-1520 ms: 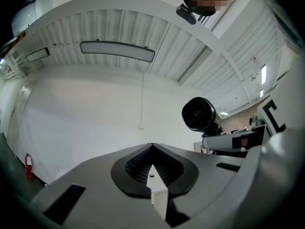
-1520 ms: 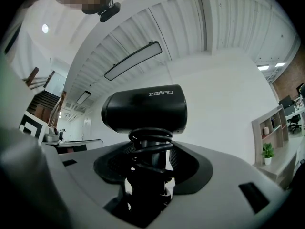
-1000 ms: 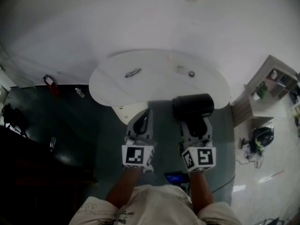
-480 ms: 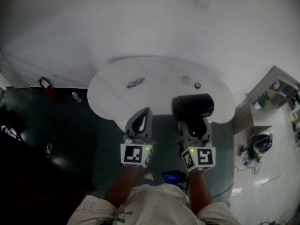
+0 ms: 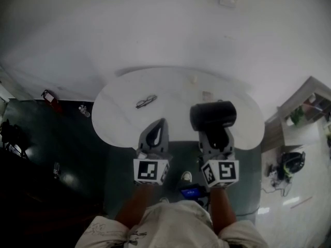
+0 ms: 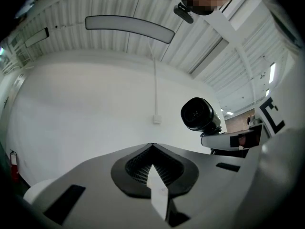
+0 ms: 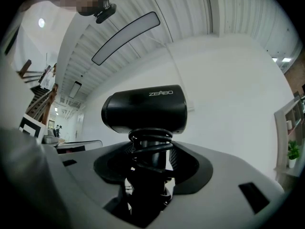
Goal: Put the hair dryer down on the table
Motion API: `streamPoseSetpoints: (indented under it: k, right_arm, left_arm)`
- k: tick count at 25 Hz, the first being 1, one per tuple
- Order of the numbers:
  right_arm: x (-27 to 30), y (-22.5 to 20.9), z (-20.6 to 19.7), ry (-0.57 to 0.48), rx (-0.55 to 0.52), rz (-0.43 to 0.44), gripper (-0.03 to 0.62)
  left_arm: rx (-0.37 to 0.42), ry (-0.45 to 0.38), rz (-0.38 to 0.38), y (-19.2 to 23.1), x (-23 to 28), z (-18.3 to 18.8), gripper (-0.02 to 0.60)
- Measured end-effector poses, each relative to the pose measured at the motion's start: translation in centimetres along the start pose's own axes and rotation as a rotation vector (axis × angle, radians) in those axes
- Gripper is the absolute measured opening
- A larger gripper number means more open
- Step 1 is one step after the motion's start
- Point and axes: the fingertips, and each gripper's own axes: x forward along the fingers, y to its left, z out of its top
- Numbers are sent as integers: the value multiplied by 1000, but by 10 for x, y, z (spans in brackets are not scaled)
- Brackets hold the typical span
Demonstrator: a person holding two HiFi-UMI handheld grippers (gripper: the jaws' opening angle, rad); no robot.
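Observation:
The black hair dryer (image 5: 212,115) stands upright in my right gripper (image 5: 215,134), over the near edge of the round white table (image 5: 121,115). In the right gripper view the jaws are shut on the hair dryer's handle (image 7: 147,175), which has its cord coiled round it, and the barrel (image 7: 145,109) lies crosswise above. My left gripper (image 5: 160,124) is beside it to the left, shut and empty, its tips meeting in the left gripper view (image 6: 152,148). The hair dryer (image 6: 198,113) also shows there at the right.
A pair of glasses (image 5: 146,101) and a small flat item (image 5: 207,95) lie on the table. A shelf unit (image 5: 305,107) and a dark bag (image 5: 291,161) are at the right. A fire extinguisher (image 5: 49,96) and a bottle (image 5: 84,110) sit on the dark floor at the left.
The table has come nearer in the head view, so both grippers and the hair dryer now reach over its near edge. The grip on the hair dryer is unchanged.

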Motion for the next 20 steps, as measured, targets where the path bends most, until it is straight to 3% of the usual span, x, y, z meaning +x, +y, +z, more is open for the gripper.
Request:
streamPoseSetpoints:
  k: [12, 20]
  right_arm:
    - [99, -89, 1, 4, 36, 77, 233]
    - [131, -115, -14, 29, 69, 115, 233]
  left_arm:
    - [36, -17, 65, -11, 128, 0, -2]
    - [55, 11, 105, -9, 163, -16, -2]
